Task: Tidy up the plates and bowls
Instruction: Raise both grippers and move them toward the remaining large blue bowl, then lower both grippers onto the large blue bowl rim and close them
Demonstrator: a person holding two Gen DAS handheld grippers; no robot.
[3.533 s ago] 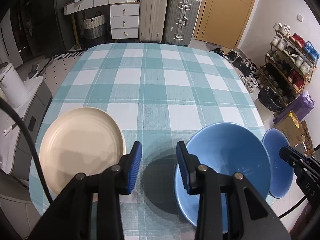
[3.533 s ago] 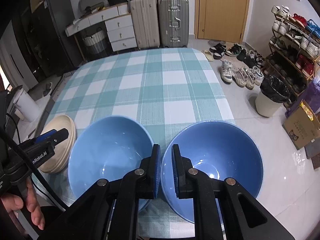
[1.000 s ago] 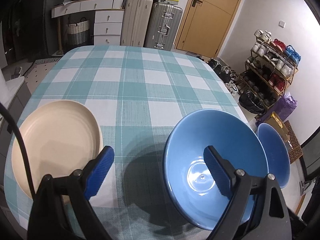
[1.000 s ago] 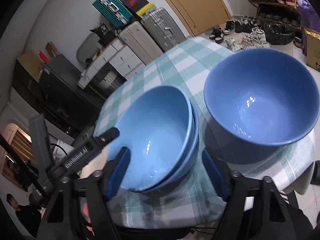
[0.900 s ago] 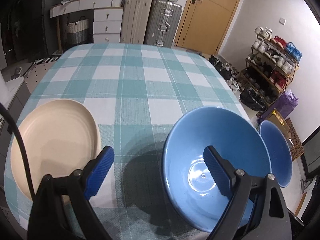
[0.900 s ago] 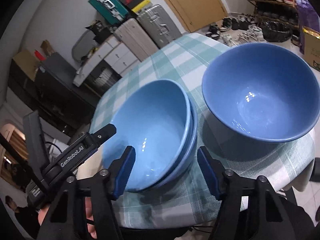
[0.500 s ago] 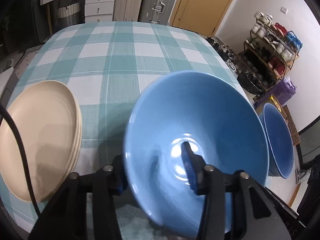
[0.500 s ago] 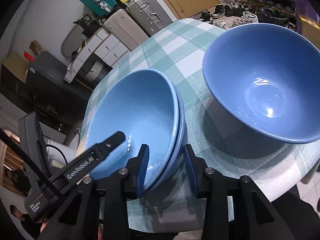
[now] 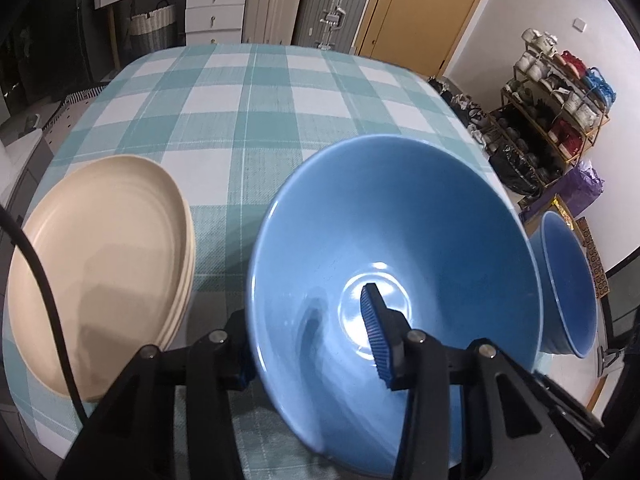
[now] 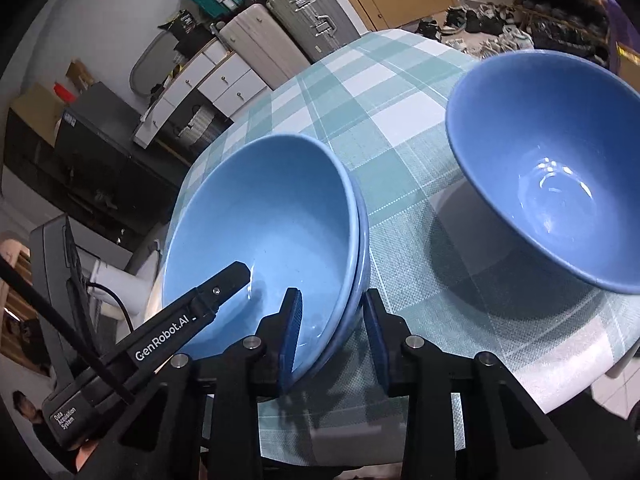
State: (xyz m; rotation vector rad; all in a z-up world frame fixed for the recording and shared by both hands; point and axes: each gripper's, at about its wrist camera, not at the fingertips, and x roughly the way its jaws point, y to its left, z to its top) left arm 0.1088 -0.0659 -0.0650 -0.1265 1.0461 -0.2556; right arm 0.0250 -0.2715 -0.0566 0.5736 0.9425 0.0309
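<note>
Printed in white along the black body of the left gripper [image 10: 236, 280], as the right wrist camera saw it, were the words "GenRobot.AI", with a small label reading "Data Acquisition System" nearer its base. That gripper's ribbed blue pads clamped the near wall of a glossy light-blue ceramic bowl [image 9: 400, 248]: one pad lay inside the bowl and the other pressed its outer wall, mostly hidden by the rim. The bowl was tipped, its mouth facing the left camera, and blurred along its lower edge.

From the right camera, this bowl [image 10: 260, 220] sat nested in a second bowl of the same blue, whose rim [image 10: 362, 236] showed as a thin crescent on the right. The right gripper [image 10: 334, 338] had its blue ribbed pads set narrowly apart on either side of the stacked rims, one pad inside and one outside; whether they gripped could not be told.

A darker blue glazed bowl [image 10: 560, 168] stood apart to the right on the teal-and-white checked woven tablecloth [image 9: 264, 92]. At the left lay a stack of matte cream round plates [image 9: 100, 260]. Ribbed hard-shell suitcases [image 9: 332, 4] stood beyond the far table edge.
</note>
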